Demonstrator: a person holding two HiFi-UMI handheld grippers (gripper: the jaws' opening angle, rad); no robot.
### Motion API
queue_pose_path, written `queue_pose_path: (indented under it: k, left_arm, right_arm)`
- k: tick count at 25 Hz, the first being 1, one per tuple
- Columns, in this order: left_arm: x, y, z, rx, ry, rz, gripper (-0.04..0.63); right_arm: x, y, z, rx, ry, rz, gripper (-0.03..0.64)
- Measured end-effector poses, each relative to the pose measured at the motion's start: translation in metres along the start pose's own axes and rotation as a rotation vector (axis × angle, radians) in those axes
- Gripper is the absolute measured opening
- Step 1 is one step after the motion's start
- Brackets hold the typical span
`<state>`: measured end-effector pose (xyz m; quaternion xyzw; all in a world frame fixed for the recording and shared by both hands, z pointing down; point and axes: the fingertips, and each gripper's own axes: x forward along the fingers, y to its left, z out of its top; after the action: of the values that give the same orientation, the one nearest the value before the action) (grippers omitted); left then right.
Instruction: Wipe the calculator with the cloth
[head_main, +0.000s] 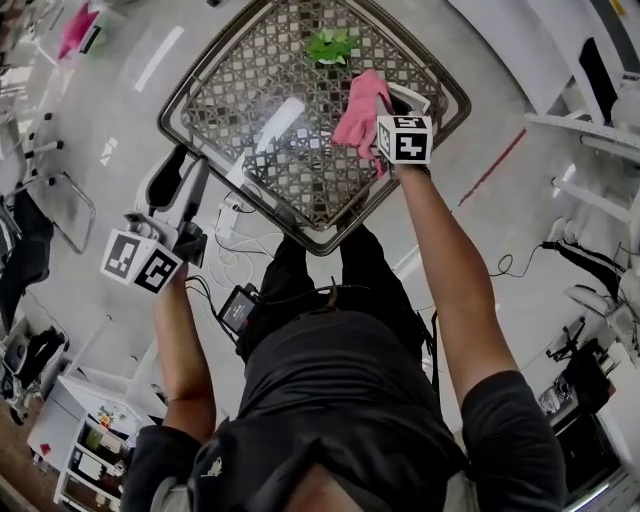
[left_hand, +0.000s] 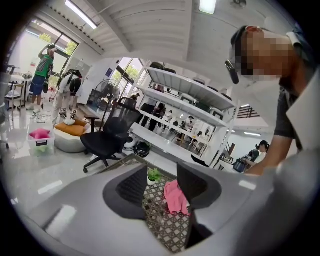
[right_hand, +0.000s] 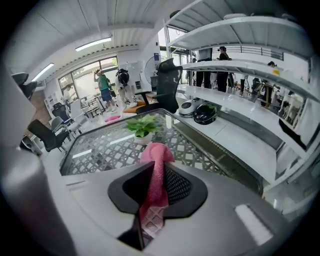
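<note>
Off the lattice table's (head_main: 290, 170) left edge, the left gripper (left_hand: 159, 186) is held spread and empty. Above the table's right side, the pink cloth (head_main: 362, 110) is pinched by the right gripper (right_hand: 155, 175). The cloth seems fetched. No calculator can be made out, so it must be found before wiping.

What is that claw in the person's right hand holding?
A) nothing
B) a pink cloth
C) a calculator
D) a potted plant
B: in the right gripper view, the pink cloth is pinched between the shut jaws of the right gripper.
</note>
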<state>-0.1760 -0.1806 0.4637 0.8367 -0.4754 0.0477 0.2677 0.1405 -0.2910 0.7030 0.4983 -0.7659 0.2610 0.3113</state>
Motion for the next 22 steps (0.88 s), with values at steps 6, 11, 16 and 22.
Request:
queue_pose_path:
  k: [6, 11, 16, 22]
  left_arm:
    - [0.016, -0.011, -0.003, 0.002, 0.016, -0.017, 0.221]
    - [0.029, -0.023, -0.002, 0.006, 0.028, -0.033, 0.221]
    - [0.044, -0.034, -0.004, 0.01, 0.039, -0.053, 0.221]
    - [0.057, -0.041, -0.006, 0.014, 0.047, -0.066, 0.221]
  right_arm:
    - [-0.001, -0.039, -0.015, -0.006, 0.039, -0.085, 0.048]
    - [-0.017, -0.076, -0.028, 0.047, 0.041, -0.154, 0.048]
    - [-0.034, -0.109, -0.047, 0.078, 0.056, -0.196, 0.048]
    - [-0.051, -0.121, -0.074, 0.088, 0.078, -0.218, 0.048]
